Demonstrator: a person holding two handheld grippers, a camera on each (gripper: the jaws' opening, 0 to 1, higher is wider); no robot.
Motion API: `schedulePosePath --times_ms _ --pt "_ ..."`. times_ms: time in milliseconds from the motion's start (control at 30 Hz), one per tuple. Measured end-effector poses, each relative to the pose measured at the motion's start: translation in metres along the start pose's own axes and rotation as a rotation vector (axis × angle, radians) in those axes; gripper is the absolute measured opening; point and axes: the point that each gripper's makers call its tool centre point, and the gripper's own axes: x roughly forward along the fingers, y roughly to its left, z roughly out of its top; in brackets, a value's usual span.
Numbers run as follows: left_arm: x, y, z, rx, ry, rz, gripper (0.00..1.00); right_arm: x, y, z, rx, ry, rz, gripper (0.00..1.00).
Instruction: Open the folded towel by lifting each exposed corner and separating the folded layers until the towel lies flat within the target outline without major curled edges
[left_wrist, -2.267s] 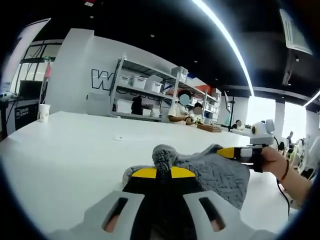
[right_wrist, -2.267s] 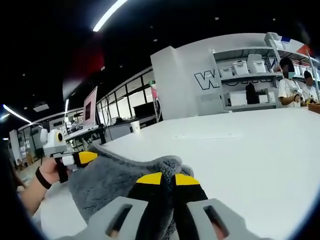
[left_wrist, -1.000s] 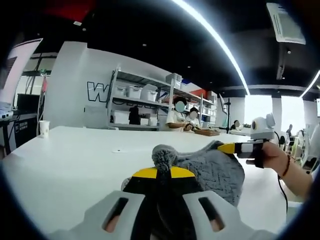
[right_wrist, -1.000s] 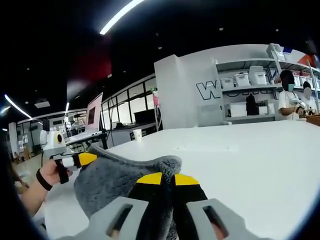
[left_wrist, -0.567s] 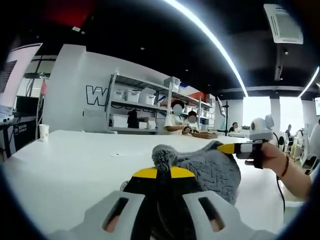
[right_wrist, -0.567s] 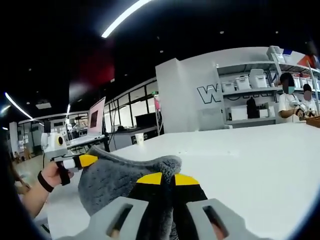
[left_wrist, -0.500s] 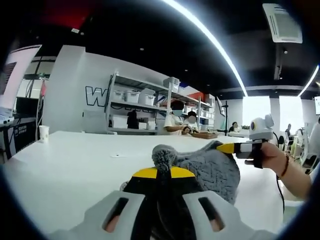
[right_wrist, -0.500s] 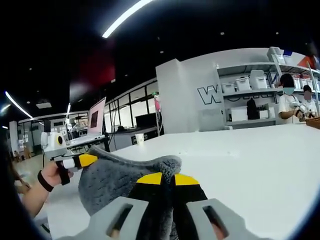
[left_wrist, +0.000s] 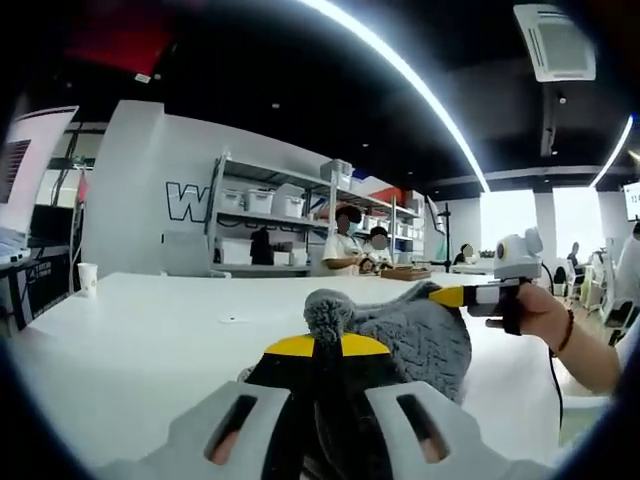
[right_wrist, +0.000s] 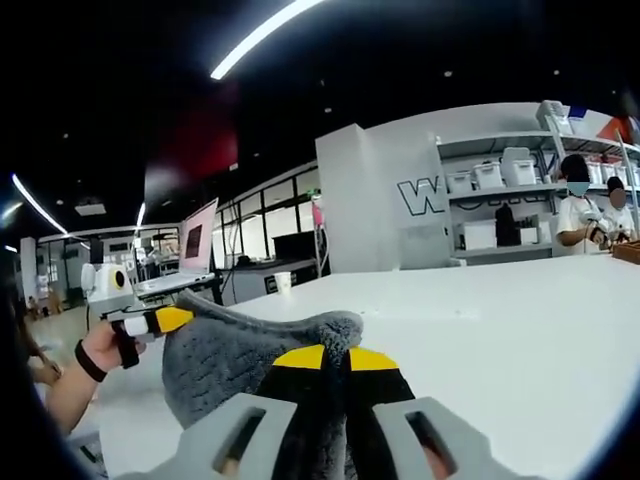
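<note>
Left gripper view: left gripper (left_wrist: 314, 346) clamps a corner of the grey towel (left_wrist: 415, 335), held above the white table (left_wrist: 130, 330); a cup (left_wrist: 87, 279) stands far left, shelves (left_wrist: 270, 228) beyond.

Right gripper view: right gripper (right_wrist: 335, 358) pinches the towel (right_wrist: 230, 360); far right, seated people (right_wrist: 581, 210).

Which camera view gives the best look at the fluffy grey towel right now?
The right gripper view: the fluffy grey towel spreads broadly between the right gripper and the left gripper. The left gripper view shows a smaller, bunched stretch behind the left gripper's jaws.
</note>
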Motion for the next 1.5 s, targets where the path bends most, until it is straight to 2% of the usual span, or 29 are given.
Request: schedulePosePath --times_ms 633,900,1500 --pt "-0.017 -0.014 0.004 0.02 -0.022 -0.022 0.04 -0.016 0.01 0.001 -0.024 -0.021 0.018 0.0" --pt "-0.021 -0.016 0.005 -0.007 -0.037 -0.039 0.04 -0.022 0.016 0.004 -0.039 -0.031 0.026 0.0" --pt "-0.032 -0.027 0.005 0.031 -0.044 -0.059 0.04 -0.034 0.021 0.004 -0.034 -0.048 0.052 0.0"
